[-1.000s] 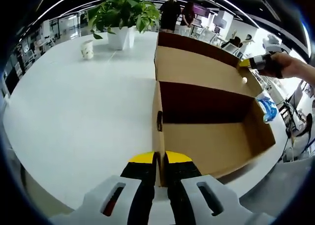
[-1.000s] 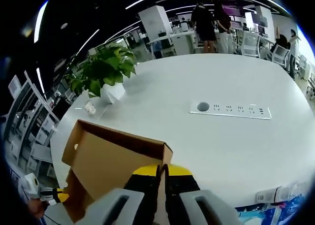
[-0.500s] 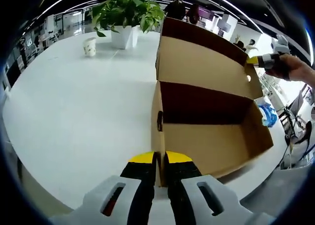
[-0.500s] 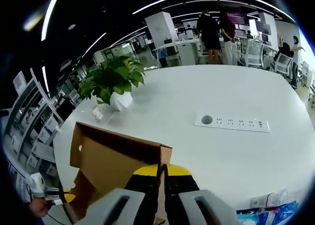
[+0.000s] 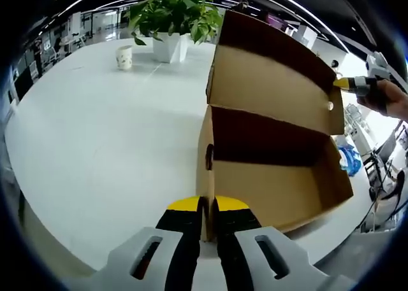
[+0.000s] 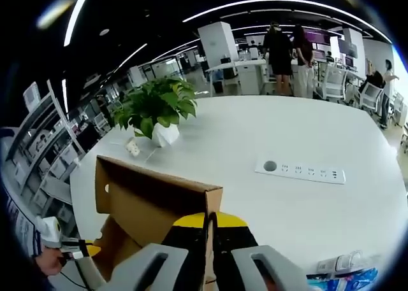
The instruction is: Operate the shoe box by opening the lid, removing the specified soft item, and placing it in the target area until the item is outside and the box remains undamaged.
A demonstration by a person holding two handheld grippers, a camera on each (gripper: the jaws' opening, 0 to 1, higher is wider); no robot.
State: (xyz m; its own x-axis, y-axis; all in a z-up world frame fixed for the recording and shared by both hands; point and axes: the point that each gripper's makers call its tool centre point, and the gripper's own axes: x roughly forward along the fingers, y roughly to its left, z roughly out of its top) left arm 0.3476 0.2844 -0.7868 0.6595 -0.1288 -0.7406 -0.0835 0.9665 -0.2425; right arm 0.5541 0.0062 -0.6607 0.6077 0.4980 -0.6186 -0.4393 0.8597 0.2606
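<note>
Left claw is clamped on the near end wall of the shoe box, its two yellow-tipped jaws pressed to either side of the thin cardboard edge, just below the dark finger slot in that wall. To the left of this edge the white bench runs bare and wide out to its curved rim, with a paper cup and a potted plant far off at the back. To the right, the box stands open: its brown floor shows bare, its long walls run away from the claw, and the lid stands raised and tilted behind it. The soft item cannot be made out inside the box. At the lid's far right corner the right claw meets the cardboard, with a hand behind it. A blue packet lies just beyond the box's right wall, near the bench edge.

In the right gripper view, the left claw and a hand sit low at the left. The lid rises from there to a top edge, and the right claw is closed on that corner, jaws tight against the board. Right of it the bench is open, broken by a socket strip. People stand well beyond.
</note>
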